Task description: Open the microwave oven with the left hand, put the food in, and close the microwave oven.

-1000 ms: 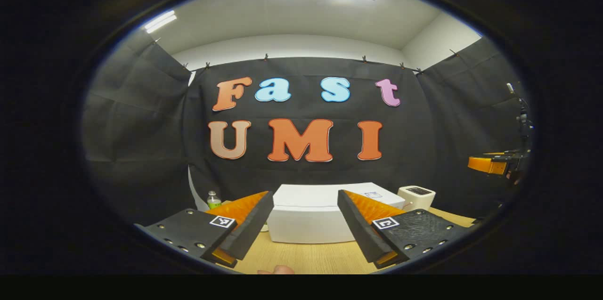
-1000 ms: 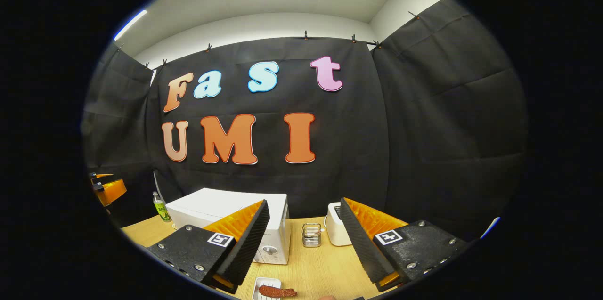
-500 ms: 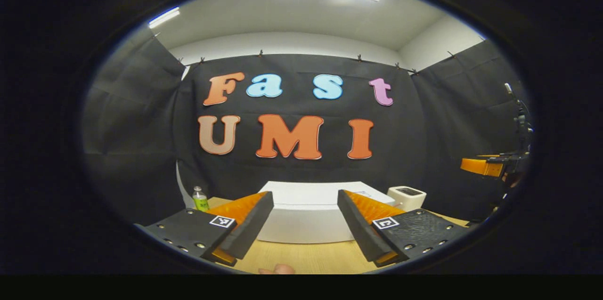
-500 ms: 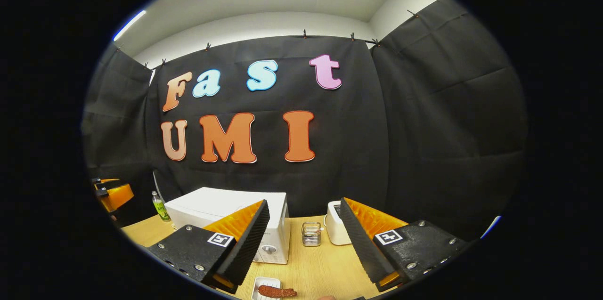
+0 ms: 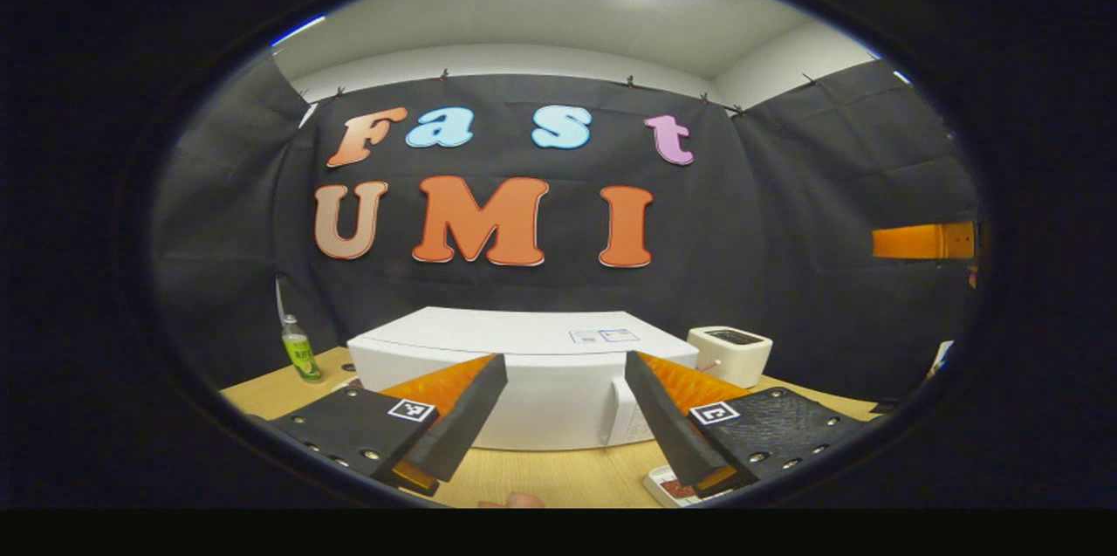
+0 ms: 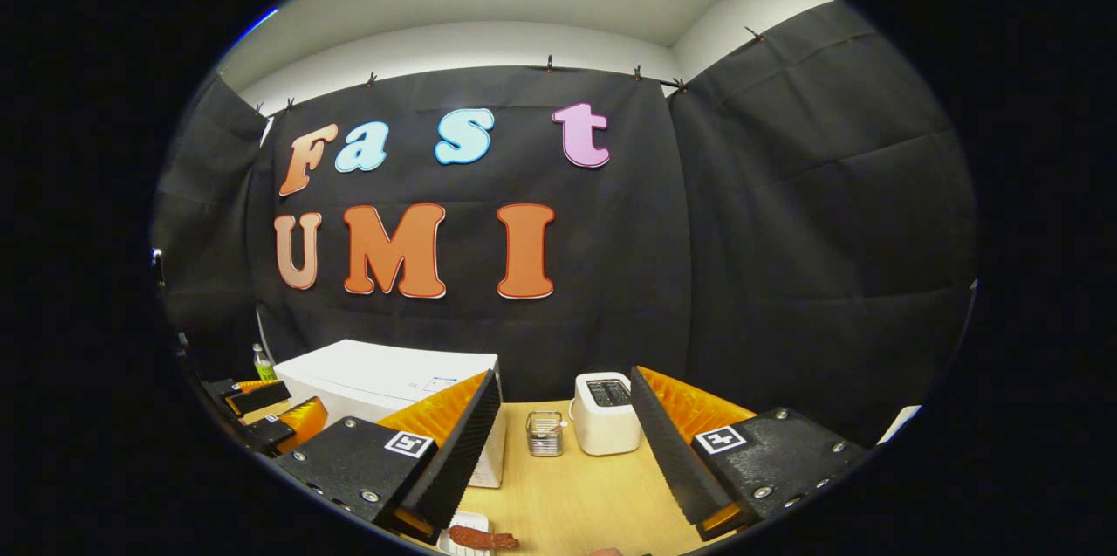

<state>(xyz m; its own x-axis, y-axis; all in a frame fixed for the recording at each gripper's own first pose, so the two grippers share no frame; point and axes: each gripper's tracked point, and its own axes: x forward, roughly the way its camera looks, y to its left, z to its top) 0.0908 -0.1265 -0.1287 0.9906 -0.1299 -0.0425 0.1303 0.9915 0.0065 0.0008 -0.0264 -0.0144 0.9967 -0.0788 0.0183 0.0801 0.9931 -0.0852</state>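
- Since a second ago my left gripper (image 5: 558, 416) has dropped and swung left: the microwave (image 5: 524, 381) now sits larger and lower in the left gripper view, with more of its top showing.
- Left jaws are spread wide with nothing between them, aimed at the microwave front.
- Microwave door looks closed; it stands on the counter (image 5: 558, 477) against the back cloth.
- In the right gripper view I see the left gripper (image 6: 262, 416) low at the left edge, just beside the microwave (image 6: 384, 377).
- Right gripper (image 6: 567, 442) hangs above the counter (image 6: 576, 495), jaws wide apart and empty.
- Food (image 6: 480, 538), a reddish-brown strip, lies on a small white plate (image 6: 455, 531) on the counter in front of the microwave, at the bottom of the right gripper view.
- Plate edge (image 5: 668, 486) also peeks out beside my left gripper's right finger.
- White toaster (image 6: 604, 413) stands right of the microwave, with a small glass jar (image 6: 544, 434) between them.
- Green bottle (image 5: 299, 350) stands left of the microwave.
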